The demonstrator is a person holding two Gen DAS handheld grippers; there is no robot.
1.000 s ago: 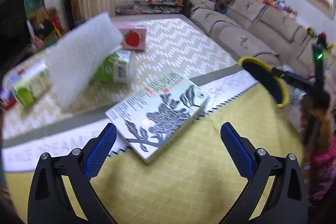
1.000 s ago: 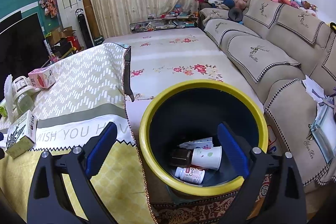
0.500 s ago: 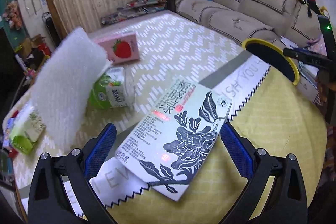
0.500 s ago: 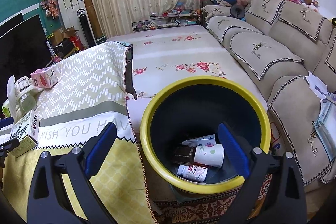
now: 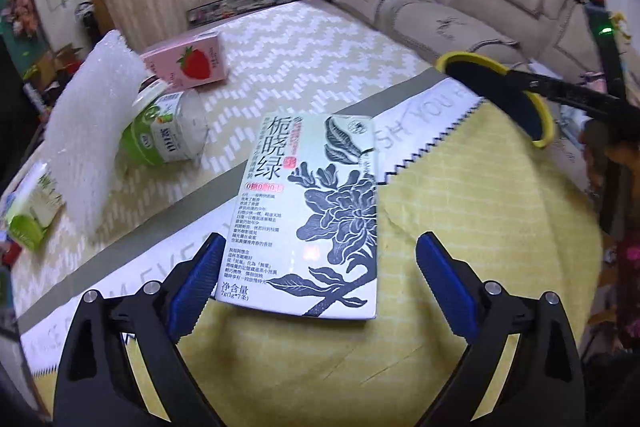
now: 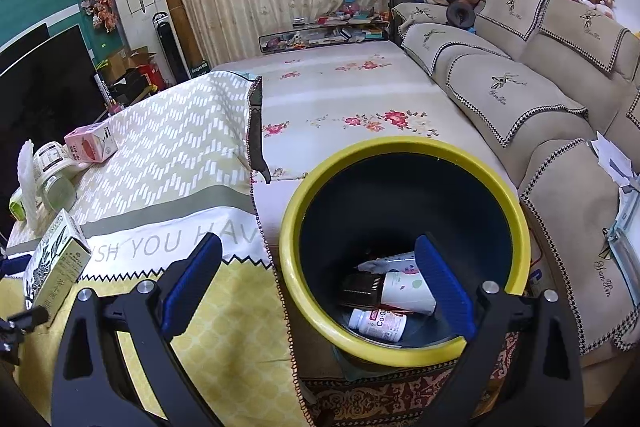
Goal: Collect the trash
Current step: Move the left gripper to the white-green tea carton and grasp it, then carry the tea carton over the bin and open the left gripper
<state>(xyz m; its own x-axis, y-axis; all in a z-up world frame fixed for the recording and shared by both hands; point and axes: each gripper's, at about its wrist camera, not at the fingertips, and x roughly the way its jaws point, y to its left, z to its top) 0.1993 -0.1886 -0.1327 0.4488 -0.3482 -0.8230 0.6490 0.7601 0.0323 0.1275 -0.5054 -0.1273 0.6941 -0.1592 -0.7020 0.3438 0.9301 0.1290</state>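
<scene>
A white tea box (image 5: 312, 211) with a dark flower print lies flat on the yellow tablecloth (image 5: 472, 227). My left gripper (image 5: 320, 283) is open, its blue pads either side of the box's near end without touching it. The same tea box (image 6: 56, 263) shows at the far left in the right wrist view. My right gripper (image 6: 320, 279) hangs open and empty over the yellow-rimmed bin (image 6: 404, 251), which holds a paper cup (image 6: 406, 291), a pill bottle (image 6: 376, 321) and a dark item. From the left wrist, the bin (image 5: 500, 95) sits past the table's right edge.
A strawberry carton (image 5: 188, 61), a green-labelled jar (image 5: 168, 139) on its side, a white foam sheet (image 5: 92, 135) and a green-white carton (image 5: 32, 215) lie further back on the table. A beige sofa (image 6: 540, 107) runs along the right. A person's hand (image 5: 600, 143) holds the right gripper.
My left gripper has come closer to the tea box and swung in line with it, so the box's near end now lies between the open pads. The right gripper has barely moved.
</scene>
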